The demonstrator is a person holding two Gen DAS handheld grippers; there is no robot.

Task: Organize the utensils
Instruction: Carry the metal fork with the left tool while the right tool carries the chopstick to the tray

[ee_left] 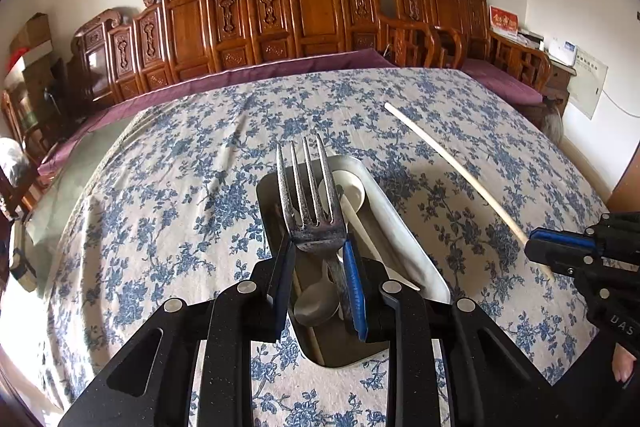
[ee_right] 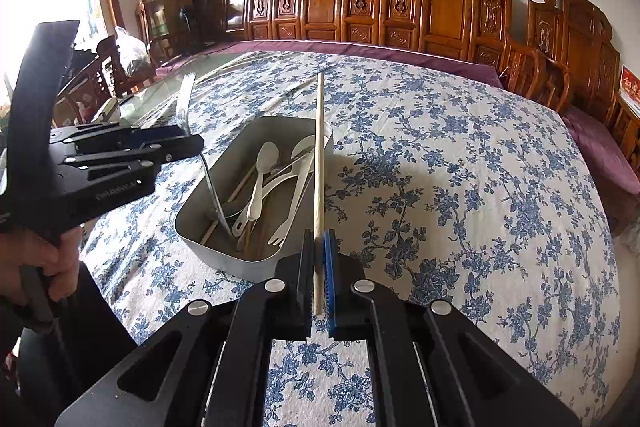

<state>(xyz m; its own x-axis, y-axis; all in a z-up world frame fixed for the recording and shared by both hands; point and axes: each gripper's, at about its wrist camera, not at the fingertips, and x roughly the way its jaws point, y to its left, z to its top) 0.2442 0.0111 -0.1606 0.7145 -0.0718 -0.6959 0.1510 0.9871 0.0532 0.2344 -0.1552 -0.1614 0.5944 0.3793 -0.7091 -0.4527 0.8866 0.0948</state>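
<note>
Steel fork [ee_left: 310, 203], scuffed and four-tined, sits clamped in the left claw [ee_left: 318, 247] above the rectangular metal tray [ee_right: 208, 195]. At three o'clock, the right claw [ee_right: 319, 243] pinches a slim pale wooden chopstick [ee_right: 319, 155].

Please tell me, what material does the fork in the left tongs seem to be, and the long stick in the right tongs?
The fork looks like metal, probably steel: grey, dull shine, speckled or worn surface. The stick, likely a chopstick, looks like pale wood or bamboo: matte, cream-coloured, no gloss. Plastic cannot be ruled out.
</note>
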